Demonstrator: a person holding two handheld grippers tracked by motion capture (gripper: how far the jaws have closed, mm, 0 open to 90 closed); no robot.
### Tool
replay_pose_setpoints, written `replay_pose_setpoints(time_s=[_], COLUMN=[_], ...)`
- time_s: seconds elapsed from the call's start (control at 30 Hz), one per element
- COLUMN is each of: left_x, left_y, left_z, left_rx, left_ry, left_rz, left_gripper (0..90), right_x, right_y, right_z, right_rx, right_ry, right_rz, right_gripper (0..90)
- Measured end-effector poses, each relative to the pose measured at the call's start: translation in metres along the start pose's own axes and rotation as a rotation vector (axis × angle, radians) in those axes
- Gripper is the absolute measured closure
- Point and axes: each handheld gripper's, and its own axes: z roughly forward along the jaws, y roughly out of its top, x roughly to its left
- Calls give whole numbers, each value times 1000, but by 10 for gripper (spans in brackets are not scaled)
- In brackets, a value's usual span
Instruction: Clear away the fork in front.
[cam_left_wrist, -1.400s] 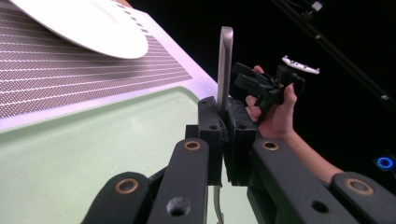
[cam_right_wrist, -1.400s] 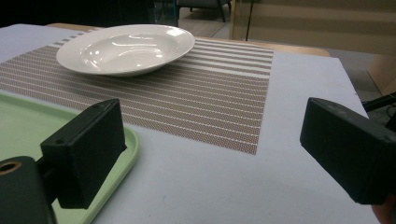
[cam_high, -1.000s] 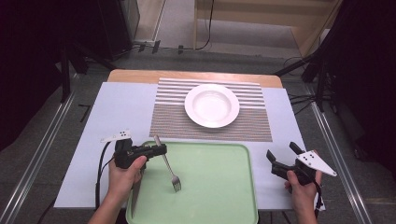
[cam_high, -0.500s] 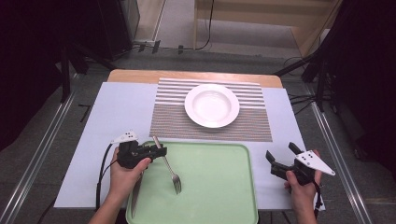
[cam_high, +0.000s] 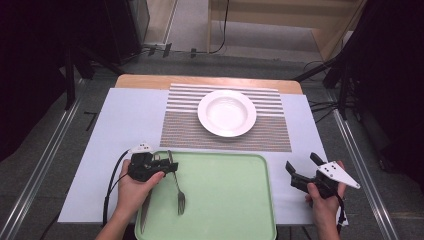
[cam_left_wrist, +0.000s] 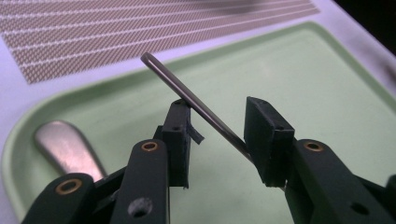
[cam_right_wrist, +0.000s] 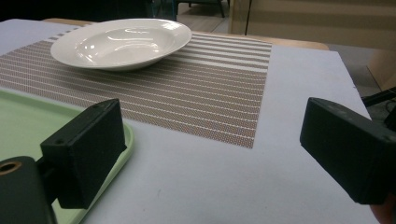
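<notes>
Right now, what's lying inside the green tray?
On the tray lie a fork, its handle between the parted jaws of the left gripper, which have just been opening, and a second utensil at the left edge, partly covered by the hand.

High view looks down from above; both gripper views sit low and close, all sharing the green tray (cam_high: 225, 195).

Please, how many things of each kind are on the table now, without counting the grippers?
Fork: 1
Knife: 1
Plate: 1
Tray: 1
Placemat: 1
Total: 5
</notes>
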Motion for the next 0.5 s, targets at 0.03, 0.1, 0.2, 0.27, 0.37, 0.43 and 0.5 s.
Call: replay_pose_setpoints(time_s=[0.03,0.1,0.2,0.27,0.37,0.43,0.5], left_x=[-1,-2,-4,-3,-3,-4,-5], left_y=[0,-1,-2,-3,-5,-6,-6], left_z=[0,1,1,2,1,1,-2], left_rx=[6,32,57,67,75,67,55], left_ry=[14,38,83,98,117,131,122], left_rz=[5,6,4,10,20,32,35], left_gripper=[617,618,616,615,621,622,621], right_x=[0,0,0,0,0,0,0], right_y=[0,0,0,0,0,0,0], right_z=[0,0,0,0,-1,-1,-1], right_rx=[0,-1,-1,-3,-4,-6,-5], right_ry=[-2,1,1,1,-1,-1,-2], right_rz=[-1,0,0,-3,-3,-7,-4], right_gripper=[53,53,54,54,54,53,54])
